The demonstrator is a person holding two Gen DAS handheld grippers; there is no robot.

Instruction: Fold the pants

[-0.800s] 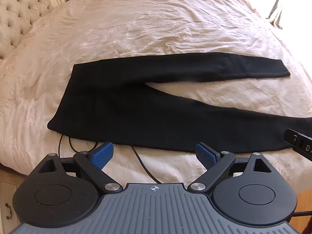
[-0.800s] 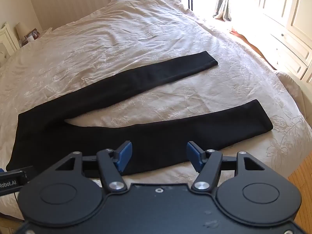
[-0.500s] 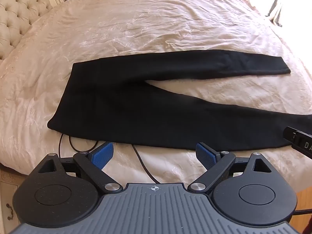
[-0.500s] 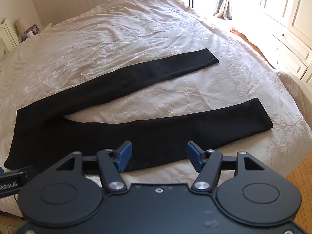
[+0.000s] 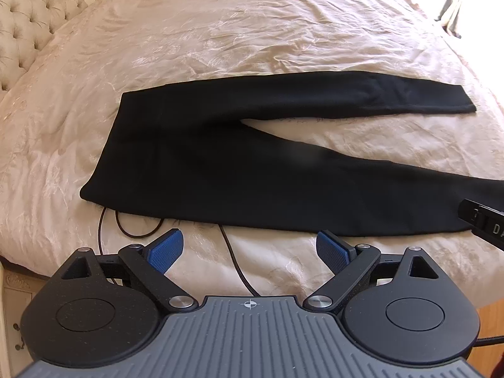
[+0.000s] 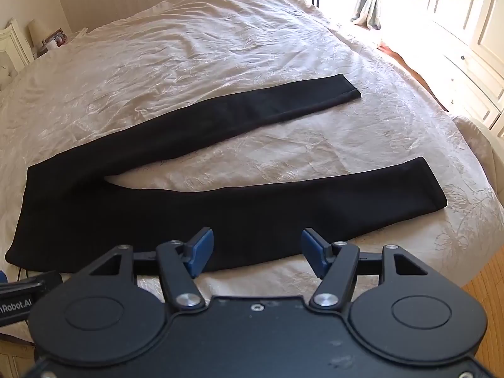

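Left wrist view: black pants (image 5: 239, 170) spread flat on a cream bedspread (image 5: 239, 31), waistband to the left, both legs running off to the right and splayed apart in a narrow V. Far leg ending in a hem near the right side; near leg running on under the tip of the right gripper (image 5: 485, 225), hem out of frame. Left gripper (image 5: 250, 250) hovering just short of the near edge of the pants, blue pads (image 5: 165, 250) spread wide, gripping nothing. Thin black cable (image 5: 234, 261) looping over the bedspread, partly tucked under the waistband corner. Tufted headboard (image 5: 28, 22) at far left.

Right wrist view: same pants (image 6: 176, 214), near leg's hem lying close to the bed's edge. Right gripper (image 6: 256, 255) above the near leg's lower edge, pads (image 6: 201, 252) wide apart, nothing between them. White cabinets (image 6: 466, 41) and a curtain (image 6: 370, 0) beyond the bed.
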